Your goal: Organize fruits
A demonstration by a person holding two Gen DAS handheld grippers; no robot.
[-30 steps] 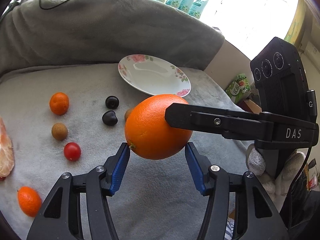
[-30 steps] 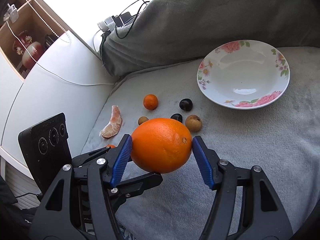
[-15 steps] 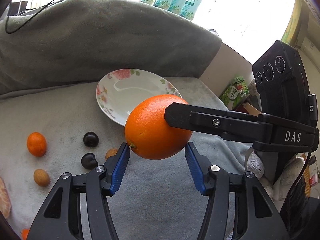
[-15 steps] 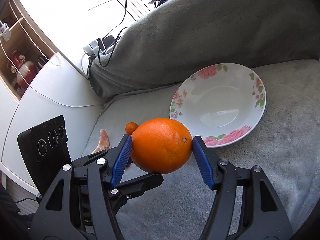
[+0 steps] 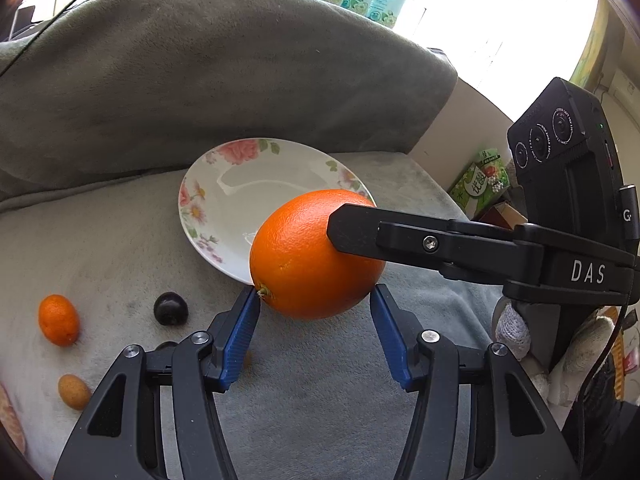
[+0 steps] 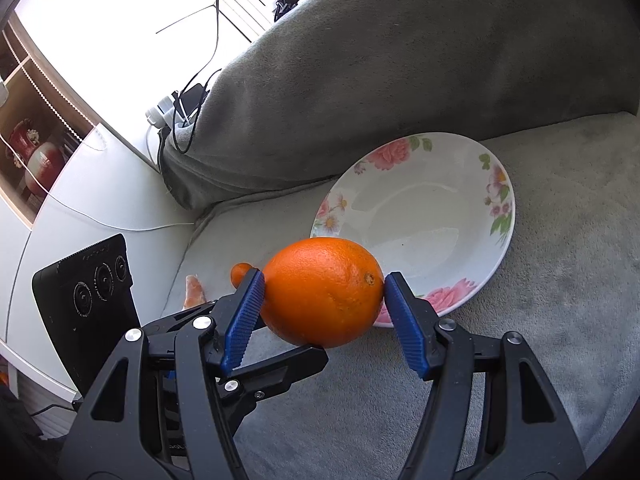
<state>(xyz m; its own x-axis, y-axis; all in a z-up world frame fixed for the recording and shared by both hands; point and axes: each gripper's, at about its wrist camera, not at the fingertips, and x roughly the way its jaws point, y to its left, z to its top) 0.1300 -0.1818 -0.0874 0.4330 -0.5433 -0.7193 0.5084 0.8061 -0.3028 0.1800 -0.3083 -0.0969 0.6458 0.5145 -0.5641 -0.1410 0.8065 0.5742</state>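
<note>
Both hand-held grippers, left (image 5: 314,334) and right (image 6: 323,314), clamp one orange (image 6: 323,292) together, the flowered plate (image 6: 496,236) just beyond them.

I am working in someone's home, in a living room or bedroom by the look of it. The surface under me is a soft seat or bed spread with a grey fleece blanket (image 5: 328,408), and a big grey cushion (image 6: 420,72) rises behind it. A floral china plate (image 6: 496,184) sits on the blanket. To one side stands a wooden shelf with red ornamental jars (image 6: 34,160), with charger cables and a power strip (image 6: 168,114) on a bright windowsill.
</note>
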